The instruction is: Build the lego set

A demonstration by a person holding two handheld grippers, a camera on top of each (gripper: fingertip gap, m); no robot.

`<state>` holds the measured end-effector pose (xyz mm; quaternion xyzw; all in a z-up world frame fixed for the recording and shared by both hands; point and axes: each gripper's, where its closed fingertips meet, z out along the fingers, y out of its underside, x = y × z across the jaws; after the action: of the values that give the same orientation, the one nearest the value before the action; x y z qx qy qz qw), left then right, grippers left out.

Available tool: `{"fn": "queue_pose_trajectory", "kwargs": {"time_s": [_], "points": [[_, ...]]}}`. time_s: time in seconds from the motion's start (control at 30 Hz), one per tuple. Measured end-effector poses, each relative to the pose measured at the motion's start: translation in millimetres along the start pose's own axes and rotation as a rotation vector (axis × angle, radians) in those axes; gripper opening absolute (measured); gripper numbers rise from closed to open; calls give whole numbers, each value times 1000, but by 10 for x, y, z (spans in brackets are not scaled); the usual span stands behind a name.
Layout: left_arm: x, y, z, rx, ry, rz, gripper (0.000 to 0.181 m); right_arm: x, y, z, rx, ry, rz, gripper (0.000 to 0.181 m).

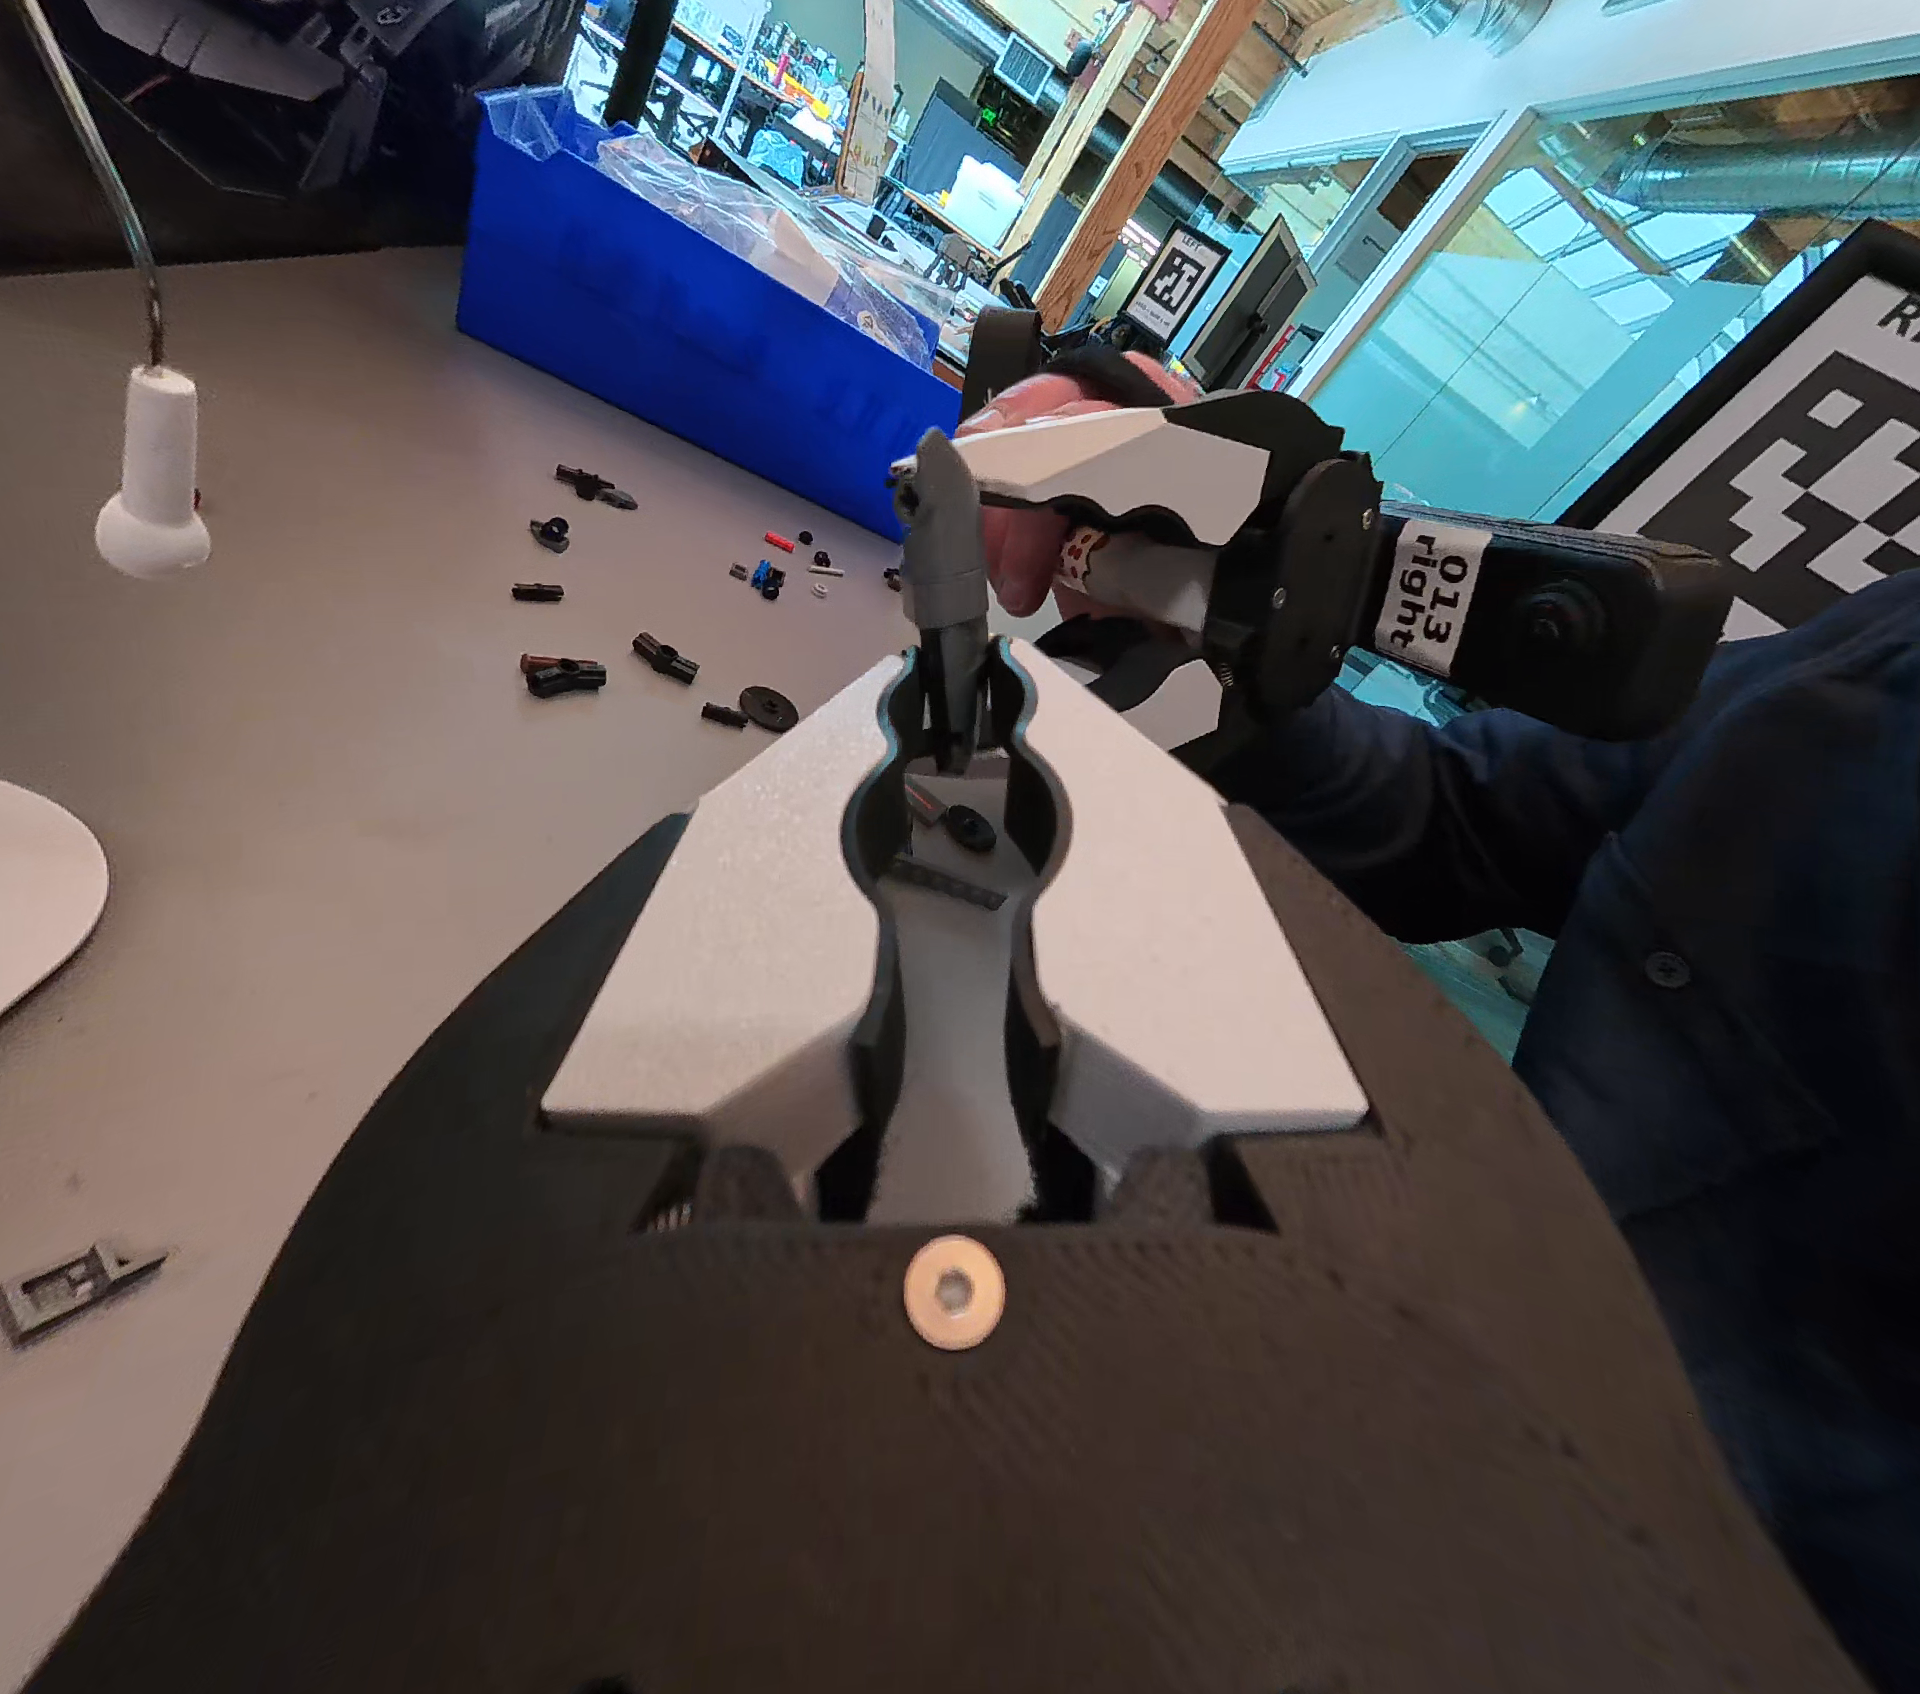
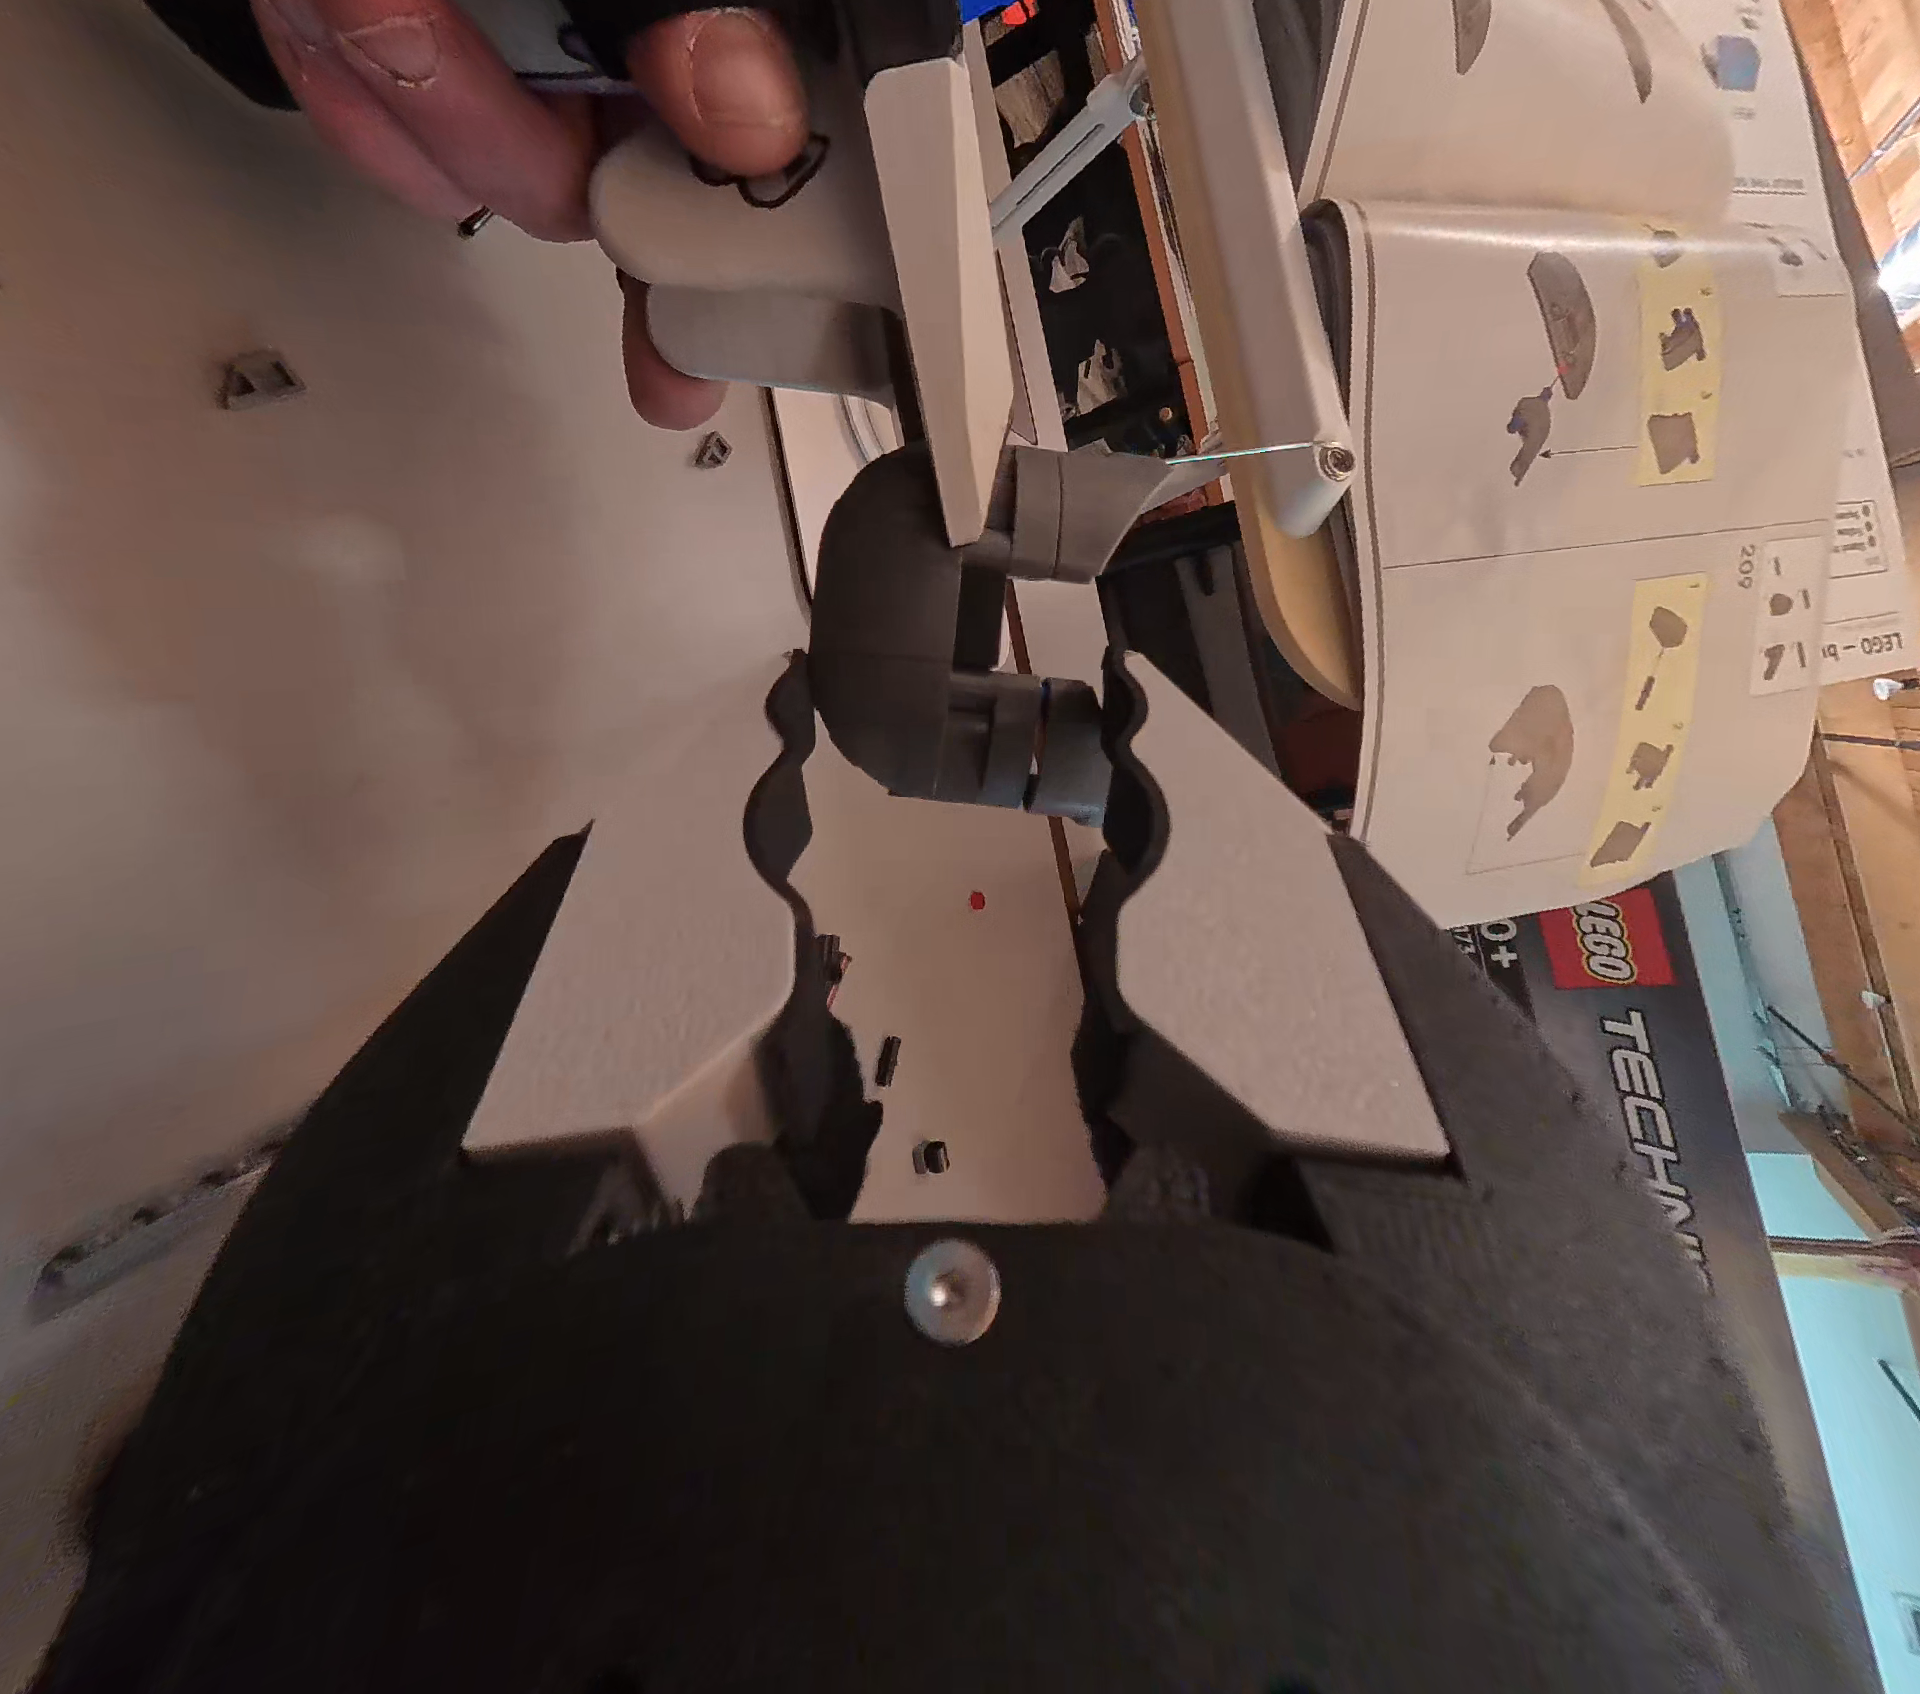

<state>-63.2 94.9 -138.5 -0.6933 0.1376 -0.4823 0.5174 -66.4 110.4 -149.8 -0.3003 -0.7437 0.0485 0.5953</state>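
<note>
A grey lego assembly (image 1: 948, 564) with a rounded dark dome (image 2: 883, 657) is held up above the grey table (image 1: 312, 813). My left gripper (image 1: 951, 694) is shut on its lower end; in the right wrist view it (image 2: 982, 543) reaches in from above. My right gripper (image 2: 956, 709) is shut on the assembly, one finger on the dome and the other on a dark end piece (image 2: 1070, 761). In the left wrist view the right gripper comes in from the right, and its upper fingertip (image 1: 920, 468) touches the top of the assembly.
Several small dark, red and blue lego parts (image 1: 665, 657) lie loose on the table. A blue bin (image 1: 675, 335) with plastic bags stands behind them. An open instruction booklet (image 2: 1507, 501) on a stand and the set's box (image 2: 1642, 1073) are nearby. A grey part (image 1: 73, 1291) lies near left. My two grippers' fingertips are within a few centimetres of each other.
</note>
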Motion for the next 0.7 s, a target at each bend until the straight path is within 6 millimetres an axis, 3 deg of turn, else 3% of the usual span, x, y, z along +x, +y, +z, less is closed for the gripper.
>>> {"fn": "queue_pose_trajectory", "kwargs": {"time_s": [0.43, 0.57, 0.7], "points": [[-5, -25, -17, 28, 9, -7, 10, -4, -29, 18, 12, -31, 80, 51], [-22, -20, -38, 26, 11, -8, 10, 16, 68, 54, -30, -18, 84, 65], [-33, -14, -34, 27, 13, -12, 10, 66, 103, 39, -16, -16, 148, 68]]}}
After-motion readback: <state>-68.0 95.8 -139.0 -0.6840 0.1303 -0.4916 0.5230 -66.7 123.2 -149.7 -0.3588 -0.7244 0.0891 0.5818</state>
